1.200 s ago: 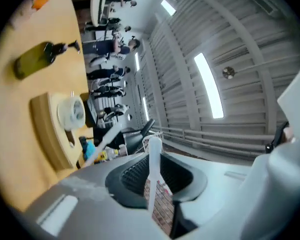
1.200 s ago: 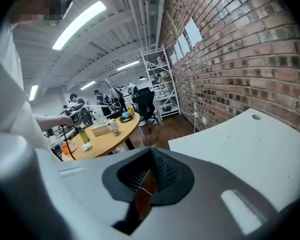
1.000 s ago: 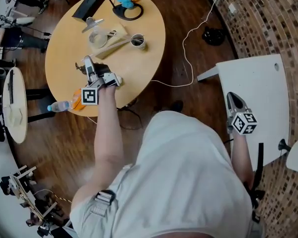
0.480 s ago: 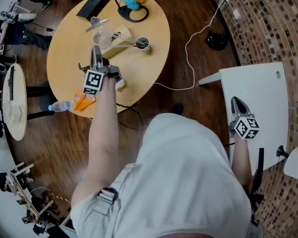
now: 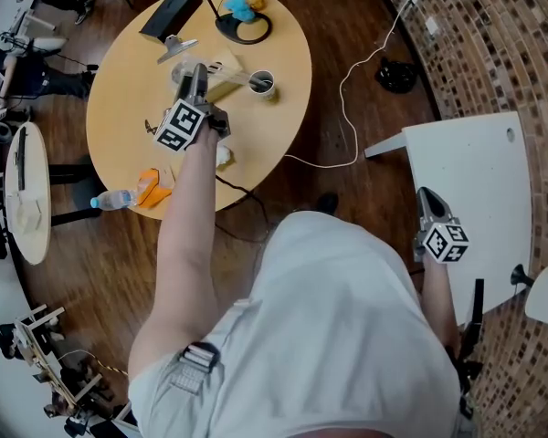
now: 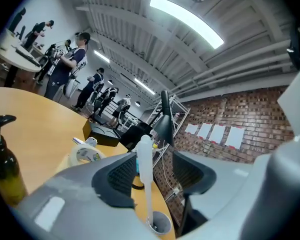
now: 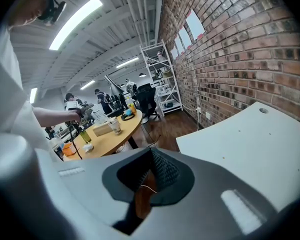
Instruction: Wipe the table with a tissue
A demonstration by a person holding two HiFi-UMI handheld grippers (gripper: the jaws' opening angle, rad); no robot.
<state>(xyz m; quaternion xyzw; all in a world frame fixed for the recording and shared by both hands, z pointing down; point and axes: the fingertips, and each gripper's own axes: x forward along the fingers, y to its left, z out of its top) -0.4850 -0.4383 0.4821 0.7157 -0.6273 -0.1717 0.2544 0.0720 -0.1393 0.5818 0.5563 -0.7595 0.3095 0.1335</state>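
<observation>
A crumpled white tissue (image 5: 224,156) lies on the round wooden table (image 5: 274,117), beside my left forearm and apart from both grippers. My left gripper (image 5: 198,73) is level over the table's far half, and its jaws are opening. In the left gripper view nothing is between the jaws of the left gripper (image 6: 155,159). Beyond them stand a paper cup with a white stick (image 6: 159,223) and a tape roll (image 6: 85,154). My right gripper (image 5: 426,197) hangs at the white table's (image 5: 493,172) edge. The right gripper (image 7: 151,151) is shut on nothing.
On the round table are a pump bottle (image 6: 2,169), a black box (image 5: 169,9), a lamp base (image 5: 240,26), a cup (image 5: 261,82) and an orange packet (image 5: 149,188) near a water bottle (image 5: 114,198). A white cable (image 5: 347,71) runs across the wooden floor. People stand in the background.
My left gripper has swung from the table's near left part toward its far side and has rolled. The right gripper has hardly moved.
</observation>
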